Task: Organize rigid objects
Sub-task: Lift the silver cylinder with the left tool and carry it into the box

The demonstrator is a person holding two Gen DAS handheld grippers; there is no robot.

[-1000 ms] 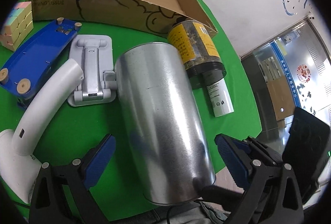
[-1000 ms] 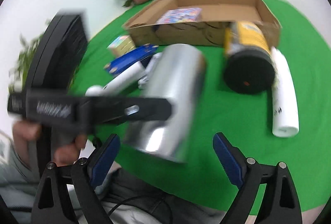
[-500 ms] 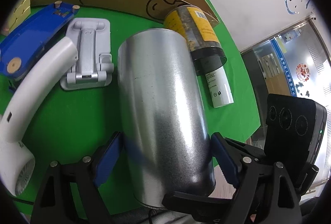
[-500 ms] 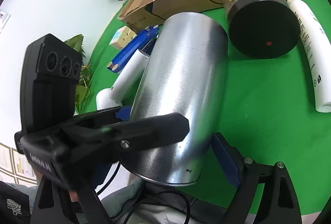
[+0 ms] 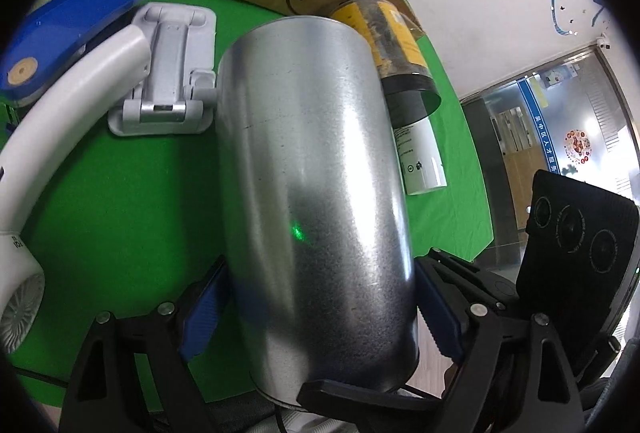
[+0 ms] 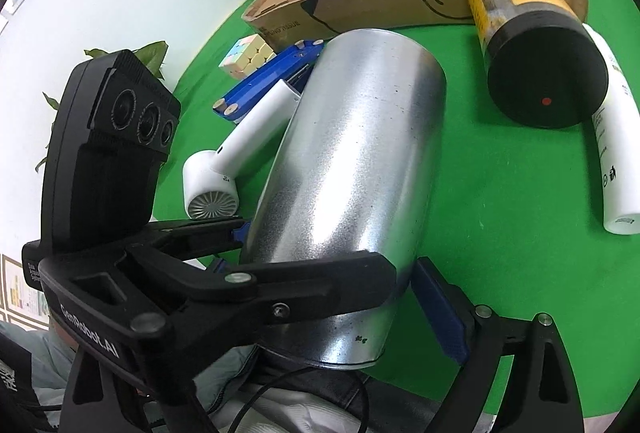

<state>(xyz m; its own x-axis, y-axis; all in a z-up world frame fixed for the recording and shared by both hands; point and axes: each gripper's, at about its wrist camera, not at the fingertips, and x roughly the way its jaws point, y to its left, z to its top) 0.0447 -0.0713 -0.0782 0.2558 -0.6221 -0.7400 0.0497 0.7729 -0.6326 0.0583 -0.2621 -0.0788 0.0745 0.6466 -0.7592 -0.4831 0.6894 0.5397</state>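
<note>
- Your left tongs (image 5: pixel 320 313) are clamped on the metal can (image 5: pixel 312 173): one blue pad lies against each flank of it near its near end.
- Your right tongs (image 6: pixel 328 293) straddle the same end of the can. The right-hand pad lies along its side; the other pad is hidden behind the left tongs, so I cannot tell whether this pair grips it.
- The can lies on its side at the middle of the green table (image 5: pixel 120 193), long axis running near to far. Its near end reaches past the near table edge. Whether it rests on the cloth or is raised cannot be told.
- To the far right of the can lies a jar (image 6: pixel 536 65) with a yellow label and black lid, on its side, lid toward you. A white bottle (image 6: pixel 612 153) lies just beside it on the right.
- Left of the can lies a white hair dryer (image 6: pixel 240 137), a grey folding stand (image 5: pixel 168 73) just beside the can's far half, and a blue board (image 5: pixel 68 29) further left.
- A pastel puzzle cube (image 6: pixel 246 55) sits at the far left, near the box corner.
- An open cardboard box (image 6: pixel 380 5) stands along the far side, with a colourful flat item inside.
</note>
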